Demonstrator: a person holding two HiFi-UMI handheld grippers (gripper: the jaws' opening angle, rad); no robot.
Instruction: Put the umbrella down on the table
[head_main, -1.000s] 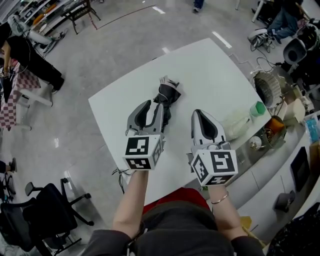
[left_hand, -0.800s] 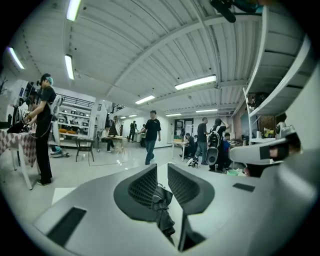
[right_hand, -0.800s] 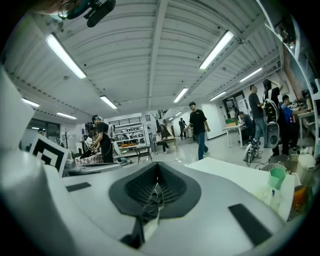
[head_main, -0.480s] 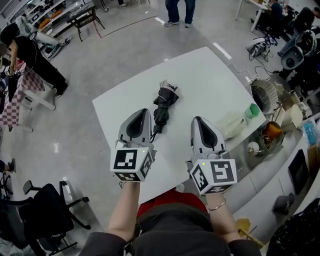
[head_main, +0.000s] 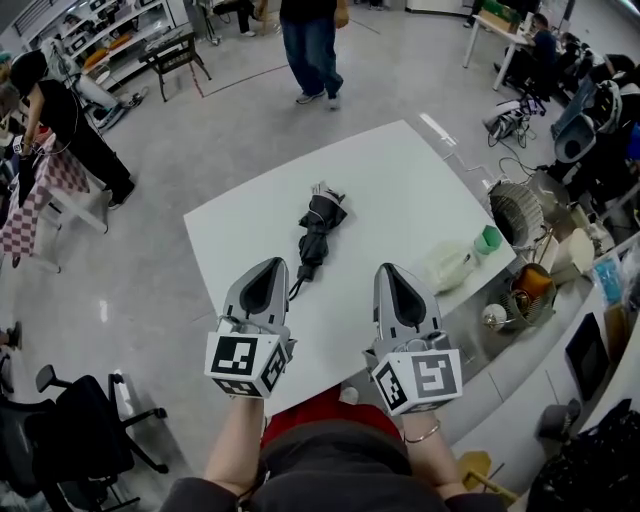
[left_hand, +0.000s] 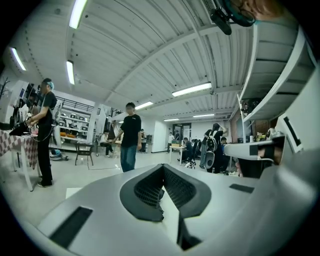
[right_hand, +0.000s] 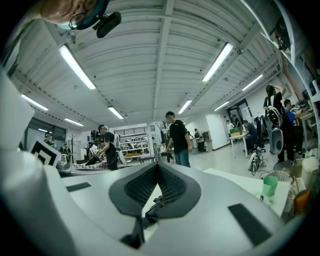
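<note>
The umbrella, black and folded, lies on the white table just left of the frame's centre in the head view, running from upper right to lower left, with its strap end toward the bottom. No gripper touches it. The left gripper sits lower left of it, over the table's near edge, its jaws together at the tips with nothing between them; in the left gripper view the ribbed pads meet at the top and only white table shows through the gap below. The right gripper is level with it, to the right of centre, also closed and empty; in the right gripper view the pads meet the same way, and a dark strip of the umbrella shows in the gap beneath, well beyond the tips. A green cup stands at the table's right edge, beside a clear bag. A person walks across the floor at top centre.
</note>
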